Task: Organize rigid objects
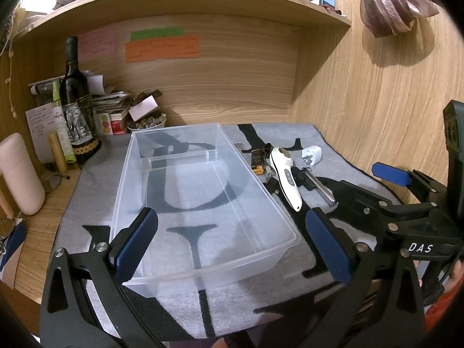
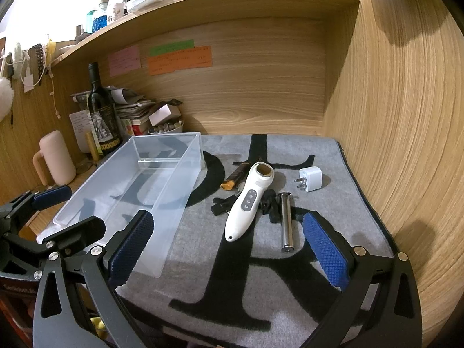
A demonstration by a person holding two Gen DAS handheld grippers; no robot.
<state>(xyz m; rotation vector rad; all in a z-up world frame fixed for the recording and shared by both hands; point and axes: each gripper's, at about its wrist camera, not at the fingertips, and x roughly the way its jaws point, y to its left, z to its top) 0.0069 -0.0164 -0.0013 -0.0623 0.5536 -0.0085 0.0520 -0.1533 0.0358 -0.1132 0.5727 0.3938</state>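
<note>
An empty clear plastic bin (image 1: 136,156) (image 2: 162,261) lies on a grey mat with black letters. Right of it lie a white handheld device (image 2: 246,203) (image 1: 285,179), a metal cylinder (image 2: 286,223) (image 1: 322,187), a white plug adapter (image 2: 311,178) (image 1: 311,155), a dark stick with an orange tip (image 2: 236,177) (image 1: 257,159) and small black pieces (image 2: 269,203). My left gripper (image 1: 232,240) is open and empty over the bin's near end. My right gripper (image 2: 229,249) is open and empty, just short of the white device; it also shows in the left wrist view (image 1: 352,194).
A wine bottle (image 1: 76,101) (image 2: 101,116), a pink flask (image 1: 17,174) (image 2: 56,156), stacked papers and a bowl of small items (image 1: 148,123) crowd the back left. Wooden walls close the back and right. A shelf (image 1: 203,3) hangs overhead.
</note>
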